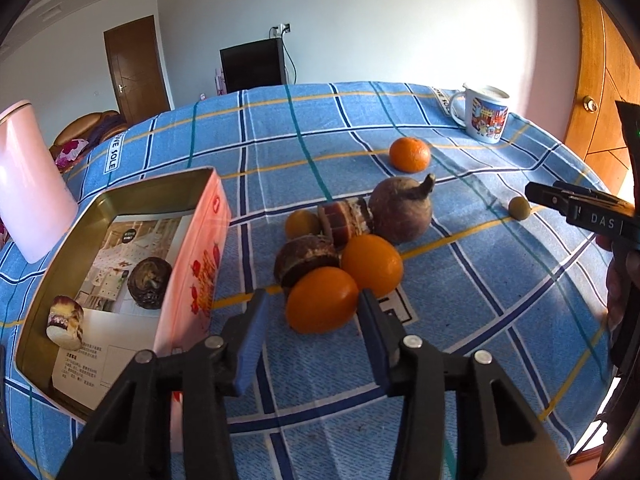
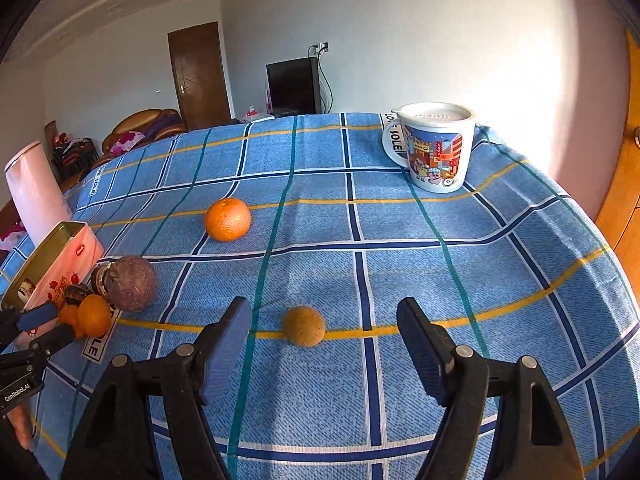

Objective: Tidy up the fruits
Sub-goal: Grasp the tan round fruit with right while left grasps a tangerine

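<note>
Inside, the tin [image 1: 132,200] holds two dark fruits; left claw [image 1: 312,312] and right claw [image 2: 324,328] gape empty.

Table under blue plaid cloth [image 2: 400,280]. Lying directly on it: open tin box [image 1: 188,248] at left, pink container [image 1: 28,184] behind it, printed mug [image 2: 434,150] at far right, lone mandarin [image 2: 227,219], small tan round fruit [image 2: 304,326] well apart, and clustered heap of orange and brown fruits [image 1: 344,256] beside the tin.
</note>
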Demonstrator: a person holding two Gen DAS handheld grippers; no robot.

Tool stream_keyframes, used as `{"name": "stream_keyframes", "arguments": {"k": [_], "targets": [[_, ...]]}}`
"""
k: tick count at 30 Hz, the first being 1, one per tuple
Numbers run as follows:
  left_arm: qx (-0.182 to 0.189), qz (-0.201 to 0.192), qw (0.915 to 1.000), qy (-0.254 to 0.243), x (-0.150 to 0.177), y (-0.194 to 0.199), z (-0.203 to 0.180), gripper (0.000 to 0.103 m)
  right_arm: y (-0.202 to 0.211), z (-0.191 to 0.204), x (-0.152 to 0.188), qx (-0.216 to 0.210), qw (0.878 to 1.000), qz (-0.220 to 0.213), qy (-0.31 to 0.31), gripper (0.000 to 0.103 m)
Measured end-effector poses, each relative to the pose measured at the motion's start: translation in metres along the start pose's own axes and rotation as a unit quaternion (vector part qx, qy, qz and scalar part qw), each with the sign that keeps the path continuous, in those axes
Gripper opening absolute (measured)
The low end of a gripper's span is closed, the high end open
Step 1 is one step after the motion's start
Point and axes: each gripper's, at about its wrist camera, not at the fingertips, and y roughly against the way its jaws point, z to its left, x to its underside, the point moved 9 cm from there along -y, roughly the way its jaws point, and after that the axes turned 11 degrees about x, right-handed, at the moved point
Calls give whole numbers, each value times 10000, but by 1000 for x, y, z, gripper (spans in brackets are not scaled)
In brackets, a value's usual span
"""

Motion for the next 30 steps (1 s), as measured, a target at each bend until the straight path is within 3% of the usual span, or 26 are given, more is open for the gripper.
{"name": "stream_keyframes", "arguments": {"k": [4, 15, 23, 25, 26, 30], "targets": [[46, -56, 9997, -218, 0, 2, -12, 46, -7, 2, 3, 42, 9998, 175, 72, 76], [323, 277, 9985, 349, 6, -10, 11, 45, -11, 1, 4, 100, 9996, 245, 89, 76], [307, 282, 9988, 260, 0, -12, 4, 41, -30, 4, 13, -129, 9972, 738, 62, 76], [323, 248, 9987, 300, 0, -10, 6, 40, -36, 8, 18, -202, 9955, 915, 121, 60], [344, 224, 9987, 309, 0, -9, 6, 40, -35, 8, 17, -159, 9958, 885, 158, 58], [381, 51, 9988, 315, -3, -3, 6, 40, -32, 15, 17, -199, 9959, 815, 329, 29]]}}
